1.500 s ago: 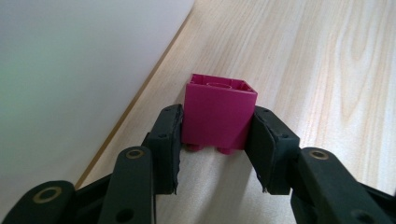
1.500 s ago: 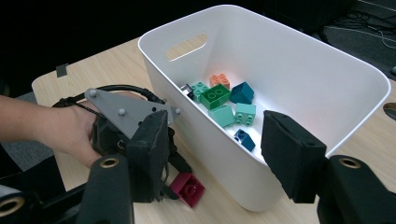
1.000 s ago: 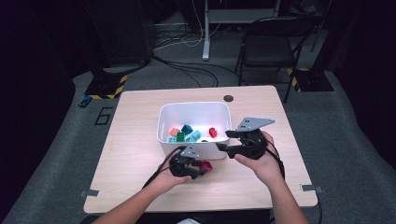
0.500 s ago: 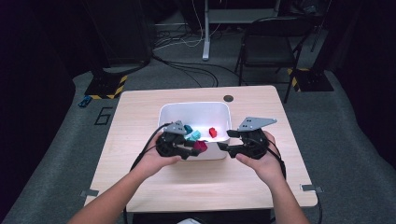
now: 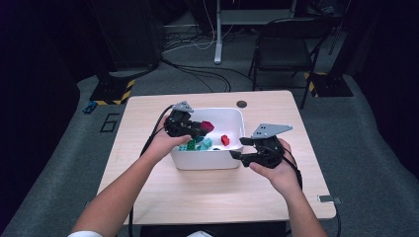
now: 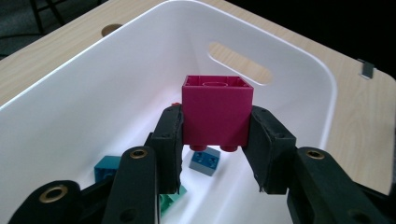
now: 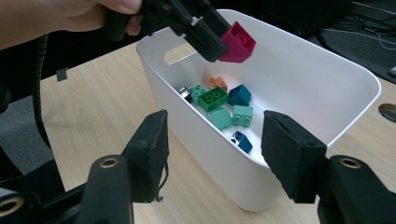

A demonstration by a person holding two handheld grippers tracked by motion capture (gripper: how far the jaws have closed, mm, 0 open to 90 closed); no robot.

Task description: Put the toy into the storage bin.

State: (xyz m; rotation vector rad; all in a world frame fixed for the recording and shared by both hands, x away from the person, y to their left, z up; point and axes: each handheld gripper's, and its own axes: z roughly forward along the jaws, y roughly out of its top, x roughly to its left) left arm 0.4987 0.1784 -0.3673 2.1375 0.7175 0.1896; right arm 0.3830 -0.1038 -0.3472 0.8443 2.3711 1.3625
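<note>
Left tongs (image 5: 196, 129) clenched on a magenta brick (image 6: 216, 112), pads on its two opposite side faces, studs pointing down, hollow underside up. Brick is held in the air over the white bin (image 5: 234, 160), above the bin's left part in the high view, clear of the walls and well above the floor. Straight below it lie loose bricks: a blue brick (image 6: 204, 161), teal and green pieces (image 7: 212, 98), an orange one (image 7: 217, 82) near the far end. So the drop line is straight down, no sideways shift needed; judged next step is to let go over the pile. Brick is near-cubic, no real long axis. Right tongs (image 5: 240, 148) spread wide, holding nothing, hovering just outside the bin's right front corner over the worktop (image 5: 207, 192), jaws aimed at the bin wall, not touching it as far as I can tell. Left hand is the nearer one to the bin interior.
</note>
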